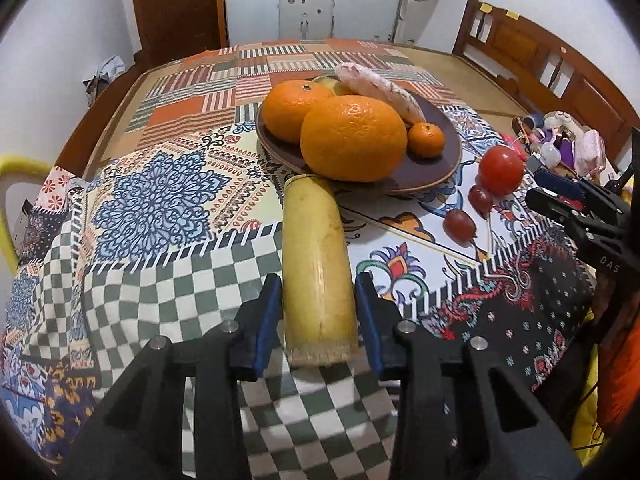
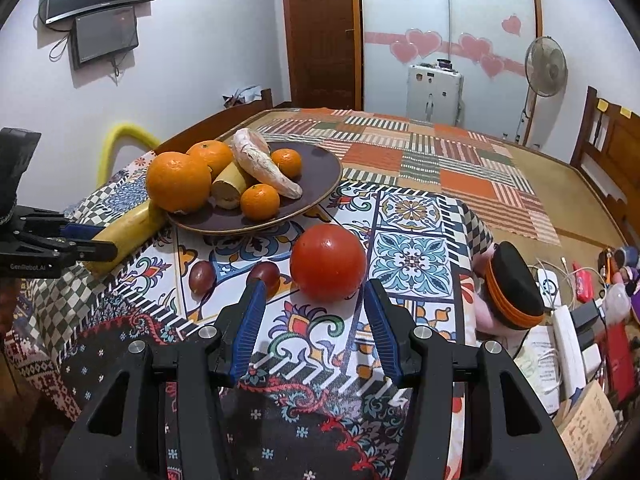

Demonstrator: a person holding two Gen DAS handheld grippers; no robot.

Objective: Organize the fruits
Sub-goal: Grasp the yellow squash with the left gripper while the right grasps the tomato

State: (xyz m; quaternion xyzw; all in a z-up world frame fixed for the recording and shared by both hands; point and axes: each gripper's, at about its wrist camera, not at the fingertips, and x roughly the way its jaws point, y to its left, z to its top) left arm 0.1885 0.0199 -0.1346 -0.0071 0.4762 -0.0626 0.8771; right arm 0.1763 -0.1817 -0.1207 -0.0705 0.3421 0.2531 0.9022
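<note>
A long pale-yellow stalk (image 1: 316,264) lies on the patterned cloth, its far end against the brown plate (image 1: 440,178). My left gripper (image 1: 316,292) is shut on its near end, a blue pad against each side. The plate holds two big oranges (image 1: 352,138), small mandarins (image 1: 426,139), a speckled pink fruit (image 1: 384,92) and another yellow piece (image 2: 228,190). A red tomato (image 2: 328,262) sits just ahead of my right gripper (image 2: 312,292), which stands open with nothing gripped. Two dark red grapes (image 2: 202,276) lie to the tomato's left.
The table's right edge drops off beside a black-and-orange cap (image 2: 514,284) and a clutter of cables and boxes (image 2: 576,320). A yellow chair back (image 2: 120,136) stands behind the plate. A wooden bench (image 1: 540,64) lines the far right wall.
</note>
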